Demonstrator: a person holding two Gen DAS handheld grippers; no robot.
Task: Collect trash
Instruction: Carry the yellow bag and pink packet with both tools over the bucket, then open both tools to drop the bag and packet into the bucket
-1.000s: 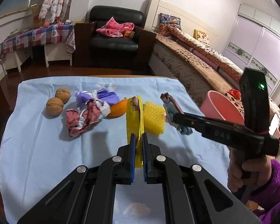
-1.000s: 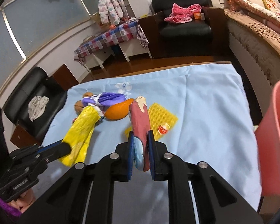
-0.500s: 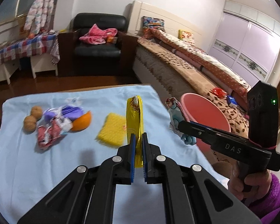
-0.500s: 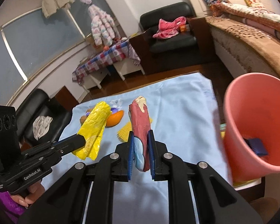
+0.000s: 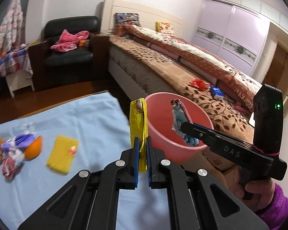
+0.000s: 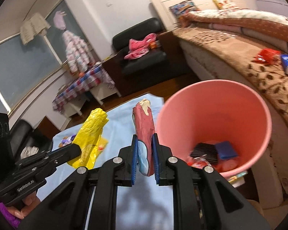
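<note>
Right-wrist view shows your right gripper [image 6: 145,154] clamped on the upright red-and-blue foil wrapper [image 6: 144,134], with the pink plastic bin [image 6: 213,103] just to its right, nearer than to your left gripper [image 5: 141,160] pinching the crumpled yellow plastic wrapper [image 5: 138,122].

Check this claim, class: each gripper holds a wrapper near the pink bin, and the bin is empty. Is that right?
Not quite. The pink bin is not empty: the right wrist view shows trash at its bottom. The left gripper holds a yellow wrapper, the right gripper a red wrapper.
</note>
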